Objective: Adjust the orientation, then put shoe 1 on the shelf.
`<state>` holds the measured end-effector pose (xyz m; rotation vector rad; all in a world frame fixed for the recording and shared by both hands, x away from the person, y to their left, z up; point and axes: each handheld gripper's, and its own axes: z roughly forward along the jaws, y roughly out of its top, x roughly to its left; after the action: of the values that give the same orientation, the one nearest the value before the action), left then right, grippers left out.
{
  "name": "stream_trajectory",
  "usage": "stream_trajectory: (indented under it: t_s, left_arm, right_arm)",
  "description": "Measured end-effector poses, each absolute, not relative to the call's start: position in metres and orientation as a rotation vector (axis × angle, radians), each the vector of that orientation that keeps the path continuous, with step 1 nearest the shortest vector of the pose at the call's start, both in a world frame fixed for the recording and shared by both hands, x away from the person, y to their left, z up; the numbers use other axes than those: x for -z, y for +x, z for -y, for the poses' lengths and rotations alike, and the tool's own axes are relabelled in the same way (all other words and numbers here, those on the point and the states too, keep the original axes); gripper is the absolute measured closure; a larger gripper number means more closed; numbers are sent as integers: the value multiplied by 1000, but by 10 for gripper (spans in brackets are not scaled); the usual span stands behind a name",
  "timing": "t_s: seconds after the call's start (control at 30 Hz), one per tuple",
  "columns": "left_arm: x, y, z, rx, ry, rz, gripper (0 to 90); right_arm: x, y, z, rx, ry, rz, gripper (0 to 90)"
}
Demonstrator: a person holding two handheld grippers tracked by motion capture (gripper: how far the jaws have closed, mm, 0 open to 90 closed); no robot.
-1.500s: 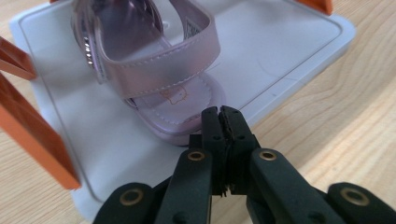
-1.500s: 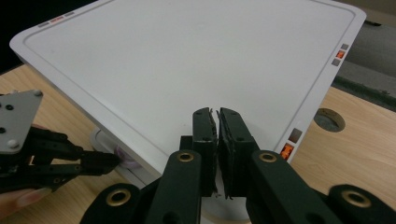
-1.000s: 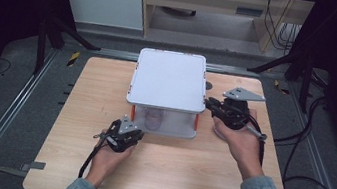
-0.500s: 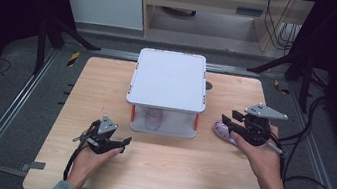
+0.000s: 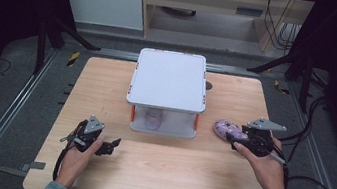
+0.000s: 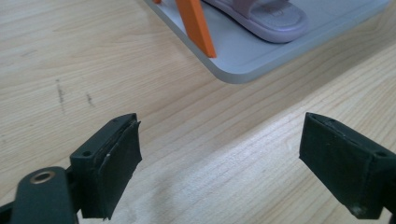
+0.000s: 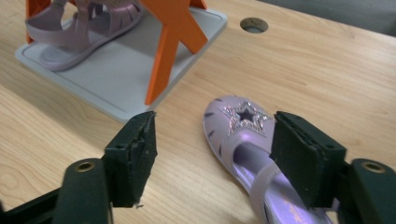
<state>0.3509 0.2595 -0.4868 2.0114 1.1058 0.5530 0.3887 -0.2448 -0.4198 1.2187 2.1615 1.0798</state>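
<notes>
While one sandal (image 7: 79, 28) already sits on the rack (image 5: 168, 79), the right gripper (image 5: 238, 139) straddles the second sandal (image 7: 243, 140) with fingers (image 7: 135, 154) wide, having just opened; the left gripper (image 5: 111, 145) gapes empty near the bench's (image 5: 169, 175) front edge.

2 sandals: 1 on the rack's (image 5: 161, 129) bottom shelf (image 7: 70, 28), 1 on the table (image 5: 145, 172) near its right edge (image 5: 226, 129). 2 grippers.

The pale wooden table (image 5: 154, 173) has a matt, lightly grained finish. That little grey plastic rack (image 5: 169, 77) looks smooth and dull, with glossier orange plastic struts (image 7: 166, 51). The lilac rubbery sandal (image 7: 243, 140) on the right is soft-sheened with a glittery star. Black gripper pads (image 6: 119, 158) look matt, a bit rough-edged.
</notes>
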Motion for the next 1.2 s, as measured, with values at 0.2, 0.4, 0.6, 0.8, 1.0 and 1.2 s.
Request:
stream_trajectory:
  t_s: [0.2,0.4,0.6,0.8,1.0,1.2]
  left_arm:
    - [489,351,-271,-559,1972,-1165,106]
    - [489,351,-281,-563,1929,-1217,106]
    - [487,349,-284,-569,1913,-1223,107]
    - [488,349,-283,-566,1921,-1224,108]
    - [489,349,-281,-569,1934,-1220,108]
    - [490,349,-280,-575,1951,-1217,109]
  right_arm:
    - [429,385,258,-1062,1202,-2157,506]
    - [445,380,273,-1012,1202,-2158,576]
    - [455,378,280,-993,1193,-2157,566]
    - [463,381,280,-964,1182,-2176,535]
    - [472,389,279,-951,1168,-2213,630]
    - [475,395,274,-965,1140,-2232,796]
